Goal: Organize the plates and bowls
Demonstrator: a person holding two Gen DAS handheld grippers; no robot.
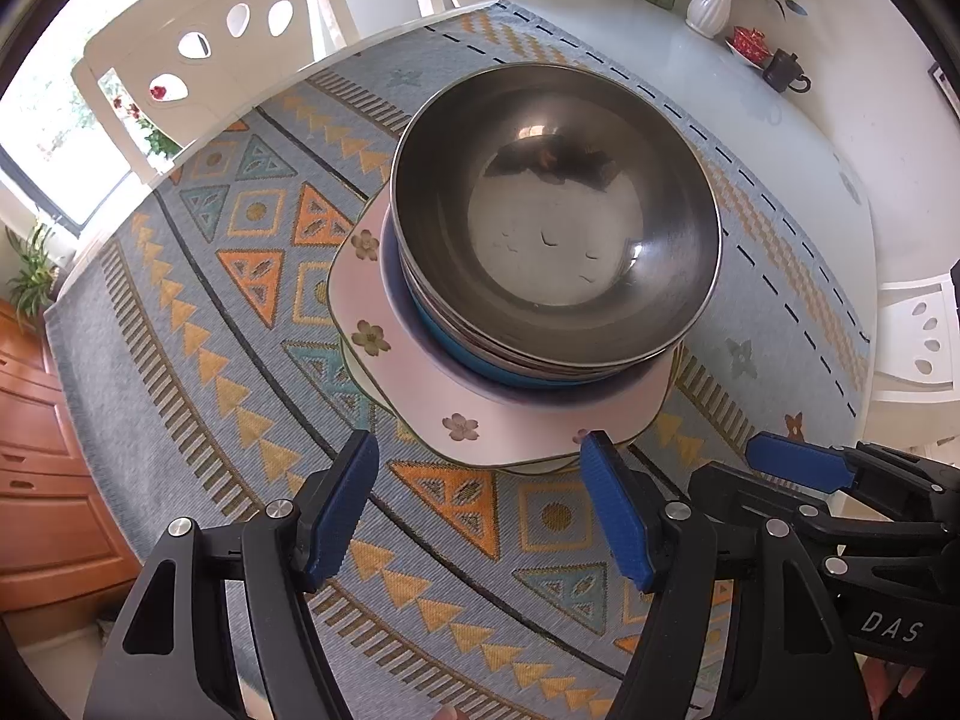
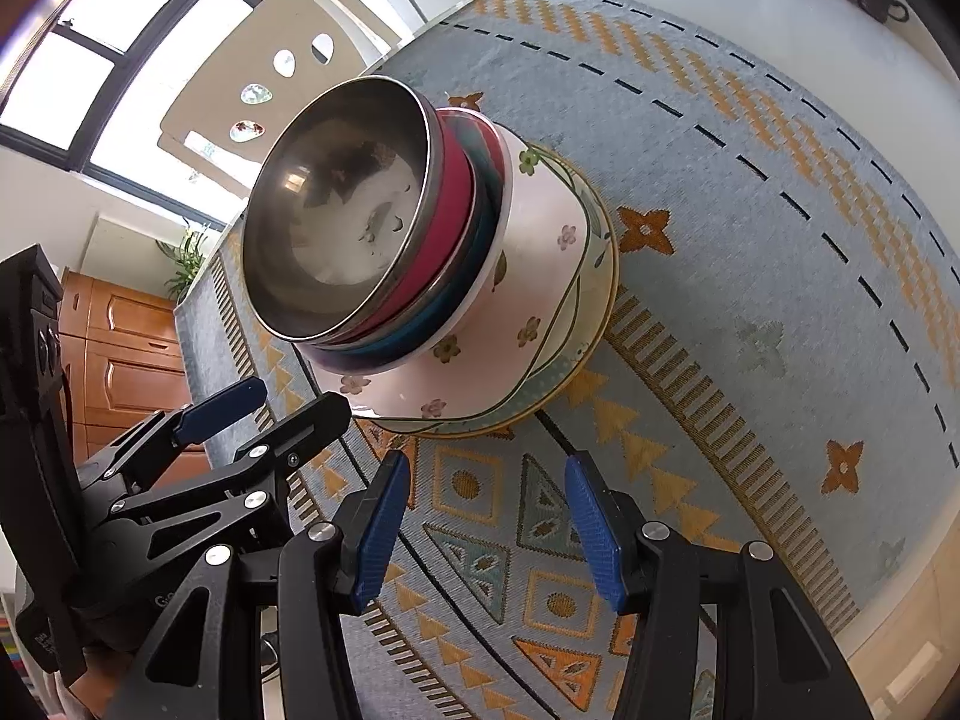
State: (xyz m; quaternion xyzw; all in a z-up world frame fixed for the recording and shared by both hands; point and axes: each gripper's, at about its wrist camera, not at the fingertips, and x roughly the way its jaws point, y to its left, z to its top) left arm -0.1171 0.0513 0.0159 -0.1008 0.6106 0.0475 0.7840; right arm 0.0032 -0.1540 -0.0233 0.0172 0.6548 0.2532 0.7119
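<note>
One stack of dishes stands on the patterned blue mat (image 1: 210,312). Topmost is a steel bowl (image 1: 558,210), nested in a red bowl (image 2: 441,222) and a teal-blue bowl (image 1: 480,360). These rest on a pink square plate with flowers (image 1: 414,378), which lies on round plates (image 2: 594,300). My left gripper (image 1: 483,510) hovers just in front of the pink plate's near corner, open, with only mat between its fingers. My right gripper (image 2: 489,516) is beside it on the right, also open and holding nothing. Each gripper shows at the edge of the other's view.
White chairs (image 1: 198,48) stand around the white table (image 1: 810,138). At its far right corner are a white vase of flowers (image 1: 711,6), a red item on a dish (image 1: 750,45) and a dark teapot (image 1: 786,72). A wooden cabinet (image 1: 42,480) stands left.
</note>
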